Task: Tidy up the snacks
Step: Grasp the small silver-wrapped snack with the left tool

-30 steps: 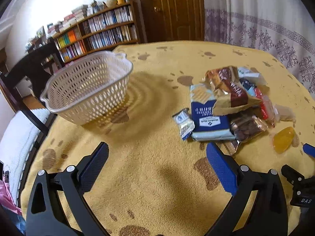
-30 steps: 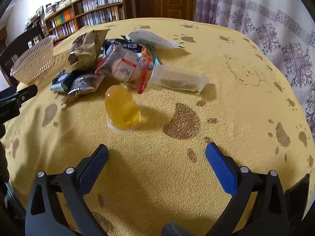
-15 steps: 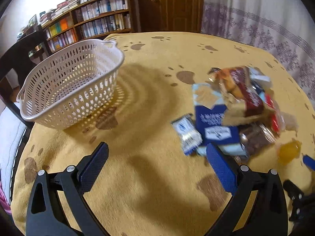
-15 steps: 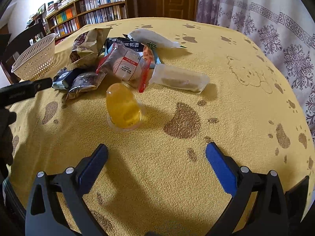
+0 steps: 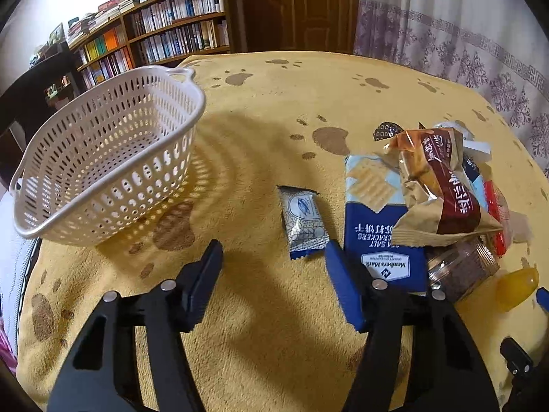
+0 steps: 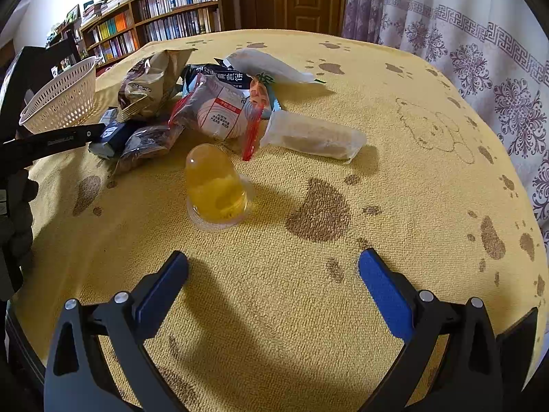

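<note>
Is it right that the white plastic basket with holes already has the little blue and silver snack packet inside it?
No. The white plastic basket with holes has nothing inside. The little blue and silver snack packet lies on the yellow paw-print tablecloth, apart from the basket, just ahead of the open left hand-held gripper. The left wrist view shows it.

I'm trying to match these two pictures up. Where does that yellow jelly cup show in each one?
Left wrist view: the yellow jelly cup lies at the far right edge, low, just past the snack pile.
Right wrist view: the cup stands near the centre-left, ahead of the open right gripper.
Shared landmark: the white basket.
</note>
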The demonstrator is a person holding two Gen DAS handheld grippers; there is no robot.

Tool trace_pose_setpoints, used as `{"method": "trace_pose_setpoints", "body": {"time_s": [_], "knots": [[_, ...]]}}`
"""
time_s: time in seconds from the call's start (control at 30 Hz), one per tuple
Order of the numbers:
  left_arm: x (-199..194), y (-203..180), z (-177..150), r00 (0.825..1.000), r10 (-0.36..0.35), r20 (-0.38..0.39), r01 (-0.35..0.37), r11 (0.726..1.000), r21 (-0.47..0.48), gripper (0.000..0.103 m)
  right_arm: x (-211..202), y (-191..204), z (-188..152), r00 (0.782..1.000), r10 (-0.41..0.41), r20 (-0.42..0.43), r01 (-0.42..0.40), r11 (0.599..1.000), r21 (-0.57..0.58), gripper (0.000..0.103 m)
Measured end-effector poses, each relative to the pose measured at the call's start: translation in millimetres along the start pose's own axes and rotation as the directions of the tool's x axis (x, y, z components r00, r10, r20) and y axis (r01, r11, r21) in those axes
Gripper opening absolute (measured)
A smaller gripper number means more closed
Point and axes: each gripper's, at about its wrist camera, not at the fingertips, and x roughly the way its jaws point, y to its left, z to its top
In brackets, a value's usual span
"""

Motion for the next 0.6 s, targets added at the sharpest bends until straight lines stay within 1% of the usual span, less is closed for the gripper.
{"method": "trace_pose_setpoints", "body": {"time_s": [0.23, 0.37, 0.4, 0.43, 0.53, 0.6], "knots": [[-5.7, -4.1, 9.4, 1.000, -0.001, 0.021, 0.000, 1.000, 0.018, 0.061, 0.0, 0.0, 0.1, 1.000, 0.000, 0.000, 0.000, 1.000, 0.000, 0.098], [3.1, -2.3, 16.4, 1.000, 0.003, 0.006, -0.003, 1.000, 0.005, 0.061, -0.1, -0.1, 0.1, 1.000, 0.000, 0.000, 0.000, 1.000, 0.000, 0.098], [6.1, -2.6, 17.5, 1.000, 0.005, 0.003, -0.005, 1.000, 0.002, 0.060, -0.1, -0.1, 0.1, 1.000, 0.000, 0.000, 0.000, 1.000, 0.000, 0.098], [9.8, -3.1, 19.1, 1.000, 0.008, -0.001, -0.008, 1.000, 0.000, 0.054, -0.2, 0.1, 0.2, 1.000, 0.000, 0.000, 0.000, 1.000, 0.000, 0.098], [18.7, -3.6, 19.7, 1.000, 0.008, -0.004, -0.008, 1.000, -0.002, 0.045, -0.2, 0.2, 0.1, 1.000, 0.000, 0.000, 0.000, 1.000, -0.001, 0.098], [19.3, -0.8, 19.7, 1.000, -0.003, 0.002, 0.003, 1.000, -0.016, 0.036, -0.2, 0.1, 0.1, 1.000, 0.000, 0.000, 0.000, 1.000, -0.001, 0.098]]}}
